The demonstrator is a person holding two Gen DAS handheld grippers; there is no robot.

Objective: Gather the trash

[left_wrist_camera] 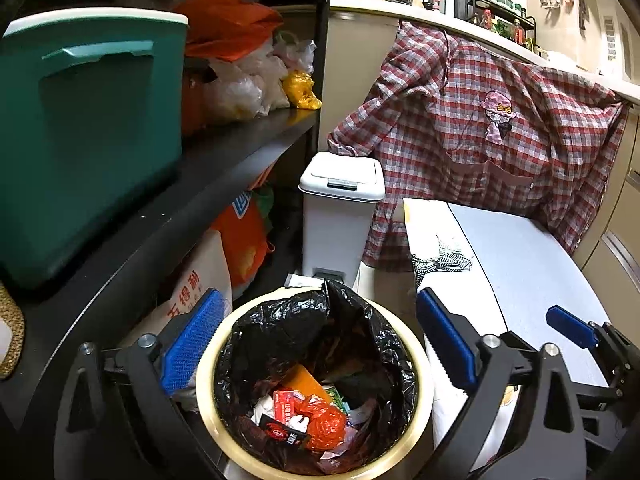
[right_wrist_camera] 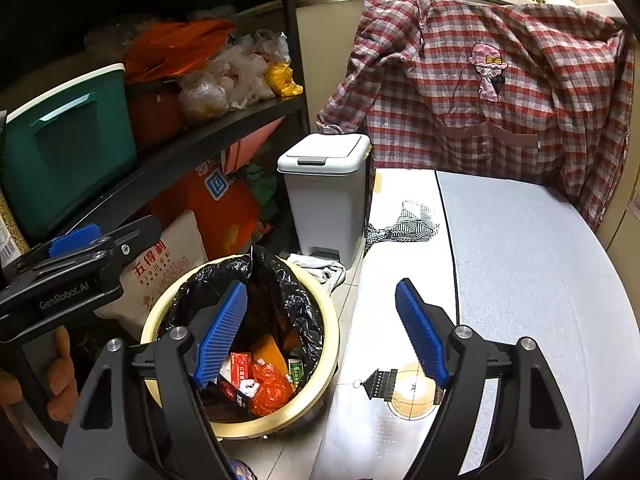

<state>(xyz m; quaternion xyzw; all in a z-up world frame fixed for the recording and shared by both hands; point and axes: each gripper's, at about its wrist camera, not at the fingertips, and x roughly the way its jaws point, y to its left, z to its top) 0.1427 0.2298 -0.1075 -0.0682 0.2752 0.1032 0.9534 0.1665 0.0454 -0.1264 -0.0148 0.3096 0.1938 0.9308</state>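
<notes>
Trash [left_wrist_camera: 308, 412], a heap of crumpled red plastic wrap, a red printed carton, an orange card and a dark packet, is seen lying at the bottom of the round cream-rimmed waste basket [left_wrist_camera: 422, 396], which is lined with a crinkled black plastic bag [left_wrist_camera: 280, 332] and stands on the floor. Directly above that basket the left gripper [left_wrist_camera: 316, 340] is held with its ribbed blue pads spread wide to either side of the rim, and nothing is caught between them. The right gripper [right_wrist_camera: 320, 332] is held just to the right of the basket, its jaws likewise parted and empty, one blue pad over the basket's mouth and the other over the pale grey tabletop [right_wrist_camera: 520, 260] that borders the basket on the right. A hand [right_wrist_camera: 60, 376] is seen on the left gripper's handle at the left of the basket. Against the basket's left side a white printed sack [right_wrist_camera: 168, 264] is propped, beneath a black metal shelf [left_wrist_camera: 224, 152] on which a teal plastic bin with a white lid [left_wrist_camera: 88, 128] is stored. Just behind the basket a small white pedal bin with a grey latch [left_wrist_camera: 340, 208] is set. Farthest beyond the basket, a red and grey plaid shirt [left_wrist_camera: 480, 128] is draped over a counter edge.
</notes>
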